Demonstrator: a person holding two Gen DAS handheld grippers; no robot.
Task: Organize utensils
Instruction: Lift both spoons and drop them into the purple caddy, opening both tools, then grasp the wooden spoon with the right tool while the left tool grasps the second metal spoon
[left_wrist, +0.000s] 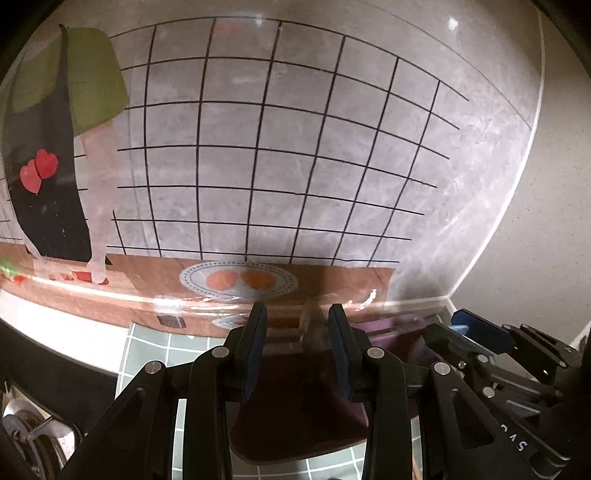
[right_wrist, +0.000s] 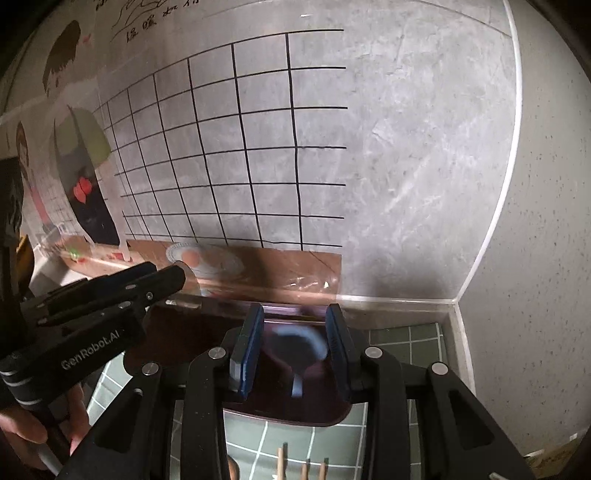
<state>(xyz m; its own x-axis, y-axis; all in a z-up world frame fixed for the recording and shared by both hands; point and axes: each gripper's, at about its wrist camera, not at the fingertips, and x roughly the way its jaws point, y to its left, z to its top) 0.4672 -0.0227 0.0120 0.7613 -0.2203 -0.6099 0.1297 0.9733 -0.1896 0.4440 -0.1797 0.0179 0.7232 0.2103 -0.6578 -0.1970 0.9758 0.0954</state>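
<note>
Mid-sort, by the look of it: both tools over the dark purple tray (right_wrist: 288, 402) by the wall.

Right gripper (right_wrist: 291, 343) wide, nothing held; pale blue spoon (right_wrist: 299, 354) blurred between and below the fingers, lying in the tray or dropping into it, can't tell.

Left gripper (left_wrist: 297, 347) also wide, empty; smthg blurry past its tips, unreadable.

Wooden sticks (right_wrist: 282, 461), prob. chopsticks, on the green tile mat (right_wrist: 406, 339) near the tray's front edge.

Next, likely: reach back for those, close on one, carry to the tray w/o knocking the spoon.

Grey marbled wall (left_wrist: 443, 92) with black grid lines, green-tiled counter (right_wrist: 406, 339).
</note>
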